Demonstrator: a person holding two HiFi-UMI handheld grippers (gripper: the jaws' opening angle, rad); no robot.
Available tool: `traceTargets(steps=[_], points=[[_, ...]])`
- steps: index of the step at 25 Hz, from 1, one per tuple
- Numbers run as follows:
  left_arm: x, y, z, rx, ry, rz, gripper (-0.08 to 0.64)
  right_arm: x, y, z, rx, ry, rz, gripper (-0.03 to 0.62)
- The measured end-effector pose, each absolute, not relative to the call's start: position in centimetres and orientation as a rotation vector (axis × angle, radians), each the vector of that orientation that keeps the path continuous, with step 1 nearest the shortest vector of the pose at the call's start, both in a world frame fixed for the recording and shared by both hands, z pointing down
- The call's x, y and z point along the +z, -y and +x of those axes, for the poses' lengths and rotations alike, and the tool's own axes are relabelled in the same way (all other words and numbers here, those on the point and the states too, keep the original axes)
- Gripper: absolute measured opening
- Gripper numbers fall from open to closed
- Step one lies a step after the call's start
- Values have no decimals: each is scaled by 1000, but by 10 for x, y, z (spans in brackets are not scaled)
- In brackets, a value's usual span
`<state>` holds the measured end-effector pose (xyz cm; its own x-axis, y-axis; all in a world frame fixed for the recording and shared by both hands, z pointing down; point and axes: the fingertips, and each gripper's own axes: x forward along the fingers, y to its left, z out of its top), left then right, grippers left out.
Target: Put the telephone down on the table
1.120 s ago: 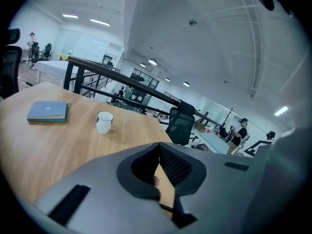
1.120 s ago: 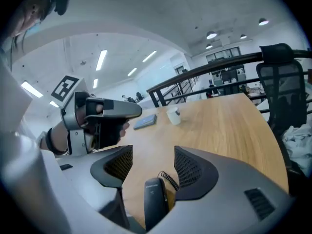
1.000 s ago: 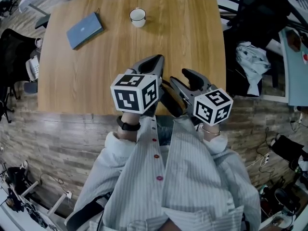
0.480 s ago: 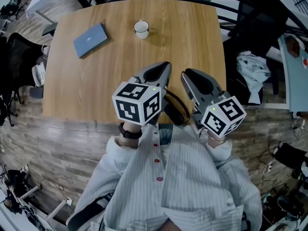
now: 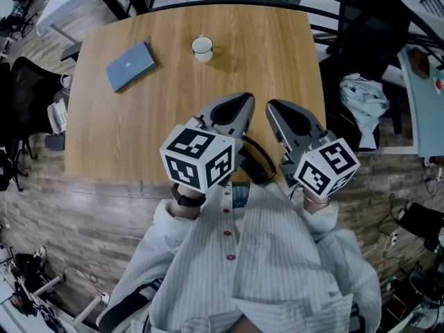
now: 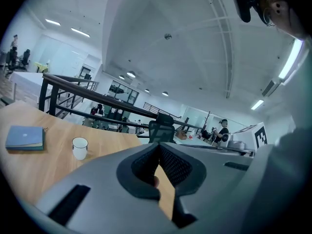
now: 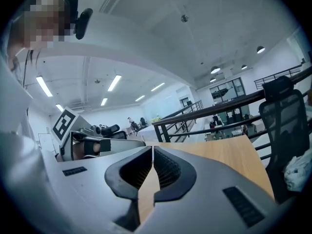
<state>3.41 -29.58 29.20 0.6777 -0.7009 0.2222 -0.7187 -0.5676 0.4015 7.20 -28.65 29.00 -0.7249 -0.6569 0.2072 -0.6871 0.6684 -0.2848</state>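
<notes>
A white telephone (image 5: pixel 57 115) rests on a black chair off the table's left edge, far from both grippers. Neither gripper view shows it. My left gripper (image 5: pixel 240 103) hovers over the near part of the wooden table (image 5: pixel 159 127), its jaws shut with nothing between them. In the left gripper view the left gripper (image 6: pixel 158 146) points across the table towards the railing. My right gripper (image 5: pixel 273 107) hangs beside it. Its jaws have just been closing and now meet on nothing. Only table shows beyond the right gripper (image 7: pixel 153 148) in its own view.
A blue notebook (image 5: pixel 130 66) and a white cup (image 5: pixel 202 47) lie on the far half of the table. A black office chair (image 5: pixel 364 33) and a white cloth bundle (image 5: pixel 363 94) stand to the right. A black railing (image 6: pixel 73 112) runs behind the table.
Both grippers have risen towards the head camera and edged out over the table. The right gripper's jaws, spread apart a second ago, have closed together.
</notes>
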Motion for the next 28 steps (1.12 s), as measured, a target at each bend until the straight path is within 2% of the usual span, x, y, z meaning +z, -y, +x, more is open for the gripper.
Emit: traceTargets(steps=[28], points=[[302,293,33,76,1044,2431,9,308,282,67,570,2717,1166,35]])
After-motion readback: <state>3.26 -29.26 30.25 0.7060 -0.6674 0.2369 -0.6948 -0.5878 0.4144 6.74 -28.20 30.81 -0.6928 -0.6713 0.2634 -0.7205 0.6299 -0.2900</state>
